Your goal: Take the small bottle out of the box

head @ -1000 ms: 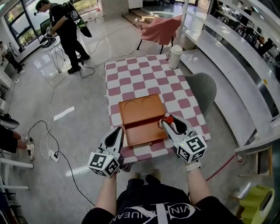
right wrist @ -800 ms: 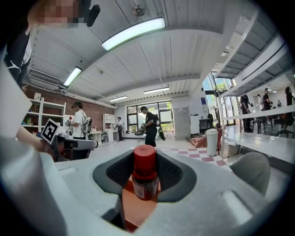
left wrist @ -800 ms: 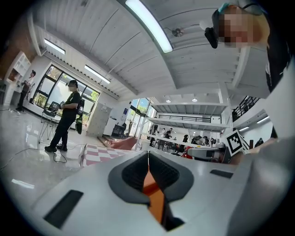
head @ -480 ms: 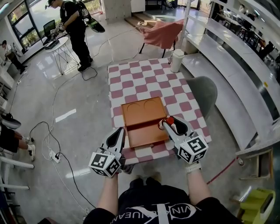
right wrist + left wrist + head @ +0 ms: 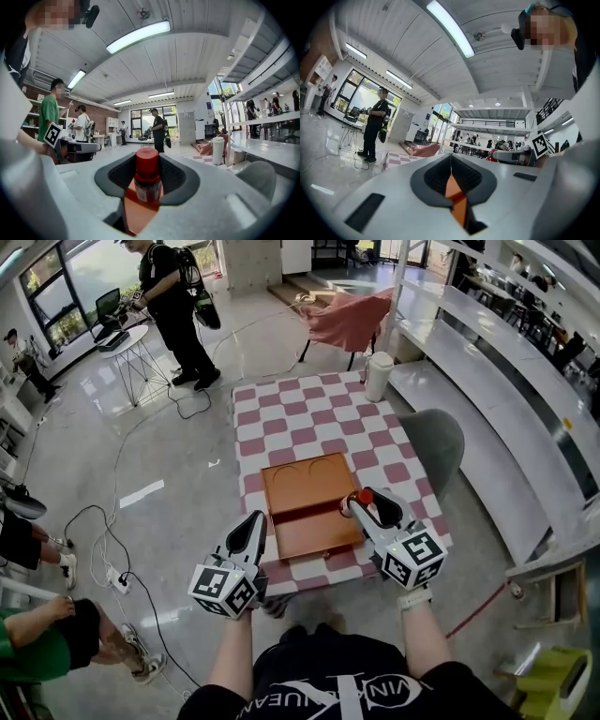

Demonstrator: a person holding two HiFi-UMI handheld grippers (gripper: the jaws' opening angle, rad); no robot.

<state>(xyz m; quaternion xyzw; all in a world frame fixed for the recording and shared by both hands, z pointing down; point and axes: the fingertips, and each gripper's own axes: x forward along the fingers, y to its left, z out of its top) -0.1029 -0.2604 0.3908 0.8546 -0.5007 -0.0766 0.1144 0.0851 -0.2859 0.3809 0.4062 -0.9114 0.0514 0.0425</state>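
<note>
Barely anything is moving: right gripper (image 5: 365,503) is keeping its jaws clamped on the small bottle (image 5: 147,180), seemingly lifting it clear of the box (image 5: 302,486); left gripper (image 5: 254,523) is holding its jaws together.

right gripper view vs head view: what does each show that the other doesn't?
Right gripper view only: the small bottle's dark body and label between the pads, and the ceiling lights. Head view only: the box's open lid with two round recesses, and the floor cables. Both: the bottle's red cap in the right gripper, and the white cup on the table.
</note>
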